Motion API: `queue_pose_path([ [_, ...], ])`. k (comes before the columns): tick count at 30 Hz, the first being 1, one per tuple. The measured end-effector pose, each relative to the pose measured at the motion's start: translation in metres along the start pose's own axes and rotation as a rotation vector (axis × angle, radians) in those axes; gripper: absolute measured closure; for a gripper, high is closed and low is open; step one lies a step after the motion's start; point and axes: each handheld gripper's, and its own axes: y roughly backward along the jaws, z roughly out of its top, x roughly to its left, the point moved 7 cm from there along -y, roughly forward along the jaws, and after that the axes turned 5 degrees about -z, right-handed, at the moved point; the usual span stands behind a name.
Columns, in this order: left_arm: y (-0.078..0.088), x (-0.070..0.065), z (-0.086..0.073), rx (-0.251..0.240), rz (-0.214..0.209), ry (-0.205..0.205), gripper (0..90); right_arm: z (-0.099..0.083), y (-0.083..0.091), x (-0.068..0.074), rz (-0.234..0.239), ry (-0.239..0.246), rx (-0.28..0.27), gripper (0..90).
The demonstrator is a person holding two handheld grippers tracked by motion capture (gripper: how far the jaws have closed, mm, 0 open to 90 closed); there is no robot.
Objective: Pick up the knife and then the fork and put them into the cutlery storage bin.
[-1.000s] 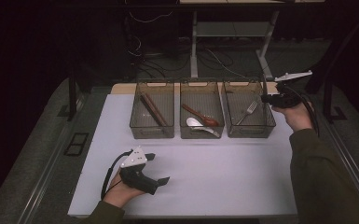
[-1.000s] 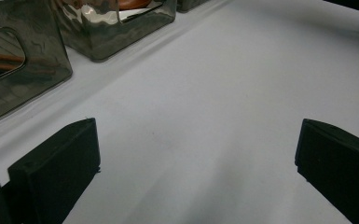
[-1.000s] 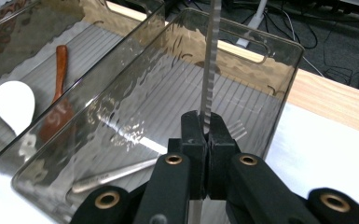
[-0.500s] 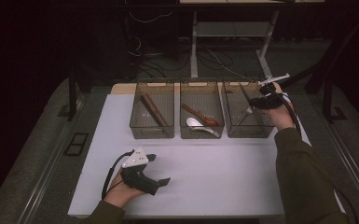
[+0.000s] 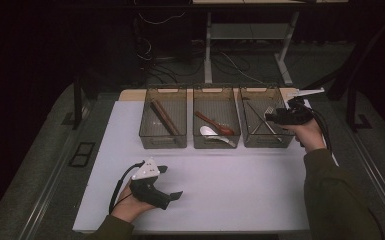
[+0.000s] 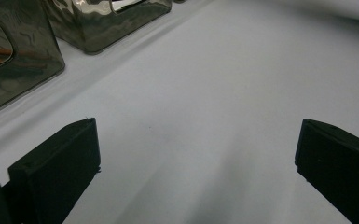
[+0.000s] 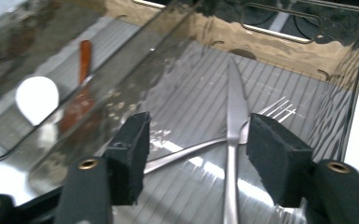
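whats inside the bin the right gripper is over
Inside the right bin lie a metal knife crossed over a fork. The fork's middle is hidden under the knife.

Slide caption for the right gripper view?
Right gripper, jaws just opened, above a knife and fork crossed in a bin.

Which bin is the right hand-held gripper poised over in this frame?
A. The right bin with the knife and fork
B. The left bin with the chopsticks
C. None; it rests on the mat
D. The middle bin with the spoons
A: the right hand-held gripper sits at the right bin, and its own view shows open jaws above the knife and fork.
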Motion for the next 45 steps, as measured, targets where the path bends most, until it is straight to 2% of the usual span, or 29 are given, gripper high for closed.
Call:
queue_pose_path([
  [3, 0.000, 0.000, 0.000, 0.001, 0.002, 0.001, 0.0, -0.003, 0.012, 0.008, 0.039, 0.010, -0.030, 34.4],
  [5, 0.000, 0.000, -0.001, -0.002, 0.003, 0.002, 0.0, -0.005, 0.021, 0.016, 0.060, 0.034, -0.051, 31.3],
  [11, 0.001, 0.000, -0.002, 0.004, 0.006, 0.000, 0.0, -0.014, 0.042, 0.035, 0.070, 0.057, -0.113, 23.2],
  [13, 0.001, 0.000, -0.002, 0.004, 0.009, 0.000, 0.0, -0.019, 0.047, 0.042, 0.090, 0.060, -0.124, 21.9],
  [16, 0.002, 0.000, -0.003, 0.010, 0.009, 0.003, 0.0, -0.028, 0.053, 0.053, 0.099, 0.075, -0.144, 20.1],
  [26, 0.003, 0.000, -0.005, 0.012, 0.005, -0.001, 0.0, -0.062, 0.063, 0.086, 0.143, 0.108, -0.159, 18.0],
  [36, 0.006, -0.001, -0.005, 0.003, 0.010, 0.000, 0.0, -0.098, 0.071, 0.098, 0.173, 0.105, -0.172, 18.0],
  [45, 0.006, 0.000, -0.005, 0.003, 0.014, -0.005, 0.0, -0.131, 0.074, 0.104, 0.197, 0.105, -0.135, 18.0],
])
